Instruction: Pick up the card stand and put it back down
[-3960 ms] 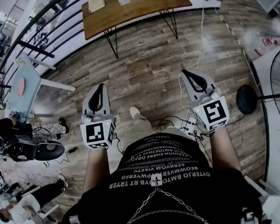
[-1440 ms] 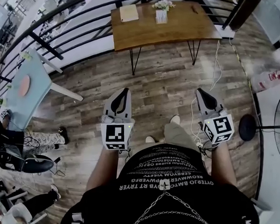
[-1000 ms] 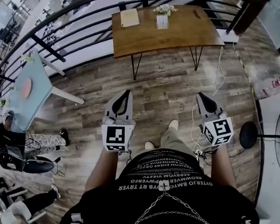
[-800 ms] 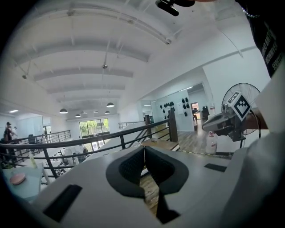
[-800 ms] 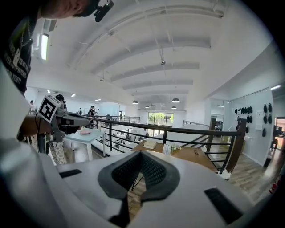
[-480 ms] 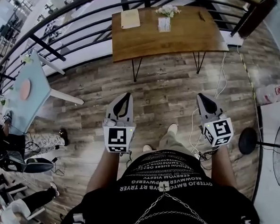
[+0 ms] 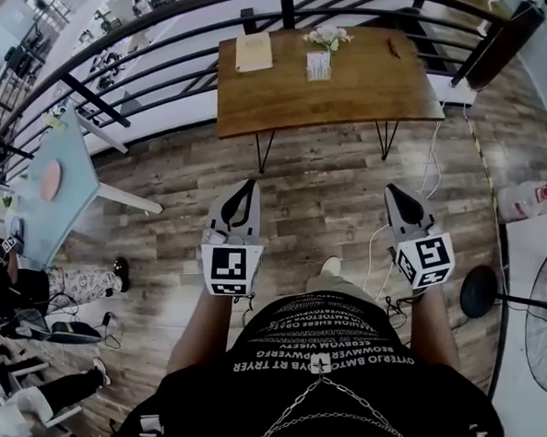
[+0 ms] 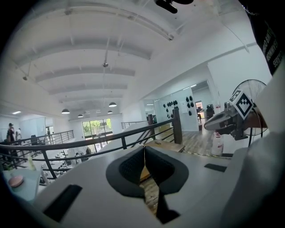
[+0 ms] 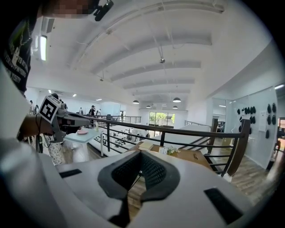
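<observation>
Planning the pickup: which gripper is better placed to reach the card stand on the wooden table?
Right, narrowly. The card stand sits almost straight ahead of the right gripper; from the left gripper it can't be made out clearly. Both are shut, empty and well short of the table.

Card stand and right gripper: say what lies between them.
In the head view, only plank floor and the near part of the wooden table lie between the right gripper and the card stand.

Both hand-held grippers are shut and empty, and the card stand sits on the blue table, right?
No: the head view shows the card stand on the wooden table. The left hand-held gripper and right hand-held gripper are shut and empty.
</observation>
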Demonstrator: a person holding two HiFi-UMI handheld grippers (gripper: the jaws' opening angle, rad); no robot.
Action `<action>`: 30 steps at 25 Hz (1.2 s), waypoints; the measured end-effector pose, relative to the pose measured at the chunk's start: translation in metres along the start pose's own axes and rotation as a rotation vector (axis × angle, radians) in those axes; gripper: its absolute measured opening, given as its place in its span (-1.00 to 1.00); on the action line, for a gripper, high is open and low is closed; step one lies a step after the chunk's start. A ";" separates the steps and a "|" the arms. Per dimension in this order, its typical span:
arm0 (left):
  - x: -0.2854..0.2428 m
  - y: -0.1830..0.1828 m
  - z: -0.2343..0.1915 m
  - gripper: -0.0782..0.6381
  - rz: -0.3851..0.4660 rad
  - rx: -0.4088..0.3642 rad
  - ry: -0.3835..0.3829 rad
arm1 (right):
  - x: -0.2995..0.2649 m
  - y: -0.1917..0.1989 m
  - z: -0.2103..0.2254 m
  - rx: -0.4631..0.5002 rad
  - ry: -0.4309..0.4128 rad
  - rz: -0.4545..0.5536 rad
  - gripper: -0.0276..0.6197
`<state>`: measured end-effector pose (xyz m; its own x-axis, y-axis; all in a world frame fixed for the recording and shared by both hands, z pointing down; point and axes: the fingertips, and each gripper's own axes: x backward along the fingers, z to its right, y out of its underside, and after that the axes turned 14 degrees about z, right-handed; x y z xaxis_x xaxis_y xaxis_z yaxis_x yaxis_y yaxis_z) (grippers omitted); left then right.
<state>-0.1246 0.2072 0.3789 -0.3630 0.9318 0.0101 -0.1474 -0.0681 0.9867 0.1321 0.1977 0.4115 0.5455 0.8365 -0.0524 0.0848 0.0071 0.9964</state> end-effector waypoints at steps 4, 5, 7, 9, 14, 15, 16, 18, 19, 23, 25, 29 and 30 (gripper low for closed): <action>-0.017 -0.006 0.012 -0.70 0.014 -0.010 -0.002 | -0.003 -0.002 0.021 0.002 -0.002 0.019 -0.87; -0.021 -0.007 0.015 -0.70 0.015 -0.013 -0.004 | -0.002 -0.003 0.026 0.004 -0.004 0.024 -0.87; -0.029 -0.008 0.024 -0.70 0.017 -0.015 -0.009 | 0.000 -0.002 0.037 0.006 -0.008 0.029 -0.87; -0.038 -0.011 0.031 -0.70 0.024 -0.018 -0.014 | 0.003 -0.001 0.050 0.012 -0.005 0.035 -0.87; -0.060 -0.021 0.040 -0.70 0.052 -0.015 -0.061 | 0.003 -0.003 0.084 0.039 0.000 0.048 -0.87; -0.061 -0.023 0.042 -0.70 0.061 -0.006 -0.072 | 0.003 -0.003 0.089 0.038 -0.003 0.046 -0.87; -0.061 -0.024 0.043 -0.70 0.067 0.002 -0.083 | 0.003 -0.002 0.093 0.036 -0.006 0.044 -0.87; -0.060 -0.024 0.045 -0.70 0.066 0.002 -0.099 | 0.001 -0.002 0.099 0.032 -0.012 0.047 -0.87; -0.060 -0.022 0.045 -0.70 0.057 -0.007 -0.105 | -0.001 -0.002 0.101 0.029 -0.015 0.050 -0.87; -0.057 -0.014 0.043 -0.70 0.020 -0.041 -0.123 | -0.010 -0.001 0.103 0.023 -0.036 0.055 -0.87; -0.057 -0.013 0.040 -0.70 0.019 -0.042 -0.133 | -0.015 -0.001 0.104 0.022 -0.044 0.056 -0.87; -0.059 -0.008 0.035 -0.70 0.008 -0.032 -0.148 | -0.021 0.001 0.103 0.014 -0.056 0.053 -0.87; -0.062 -0.006 0.034 -0.70 0.006 -0.032 -0.146 | -0.023 0.002 0.104 0.015 -0.056 0.052 -0.87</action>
<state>-0.0696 0.1618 0.3776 -0.2263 0.9732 0.0417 -0.1755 -0.0828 0.9810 0.2068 0.1215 0.4076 0.5952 0.8035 -0.0052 0.0676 -0.0437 0.9968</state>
